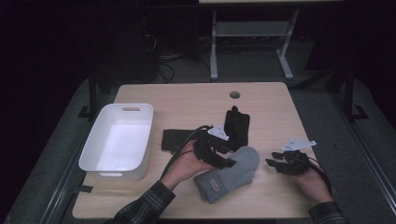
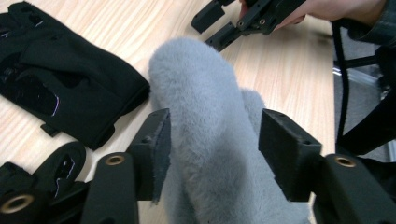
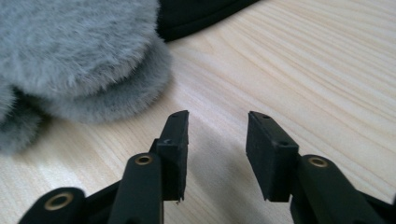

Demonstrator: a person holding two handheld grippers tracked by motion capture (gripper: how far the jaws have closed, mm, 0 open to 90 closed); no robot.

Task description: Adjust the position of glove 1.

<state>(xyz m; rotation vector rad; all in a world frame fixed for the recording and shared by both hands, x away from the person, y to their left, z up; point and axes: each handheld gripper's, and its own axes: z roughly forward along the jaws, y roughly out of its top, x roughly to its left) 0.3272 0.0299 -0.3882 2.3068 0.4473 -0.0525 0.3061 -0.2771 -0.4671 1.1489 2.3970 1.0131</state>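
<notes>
Here: left gripper [image 2: 212, 149] jaws parted, straddling fluffy grey fleece mitten [image 2: 205, 116], pads barely touching fleece, no squeeze; right gripper [image 3: 217, 144] released, nothing between jaws, over wooden table [image 3: 303, 70] just beside mitten.

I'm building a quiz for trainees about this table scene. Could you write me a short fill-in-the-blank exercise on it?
1. The mittens lying between the two hands are ____ in colour.
2. The white tub stands at the table's ____ side in the high view.
3. Between the right gripper's open jaws lies only bare ____.
4. The left gripper's jaws stand on either side of a ____, the right-hand pad apart from it.

Missing words: grey; left; table; mitten
</notes>
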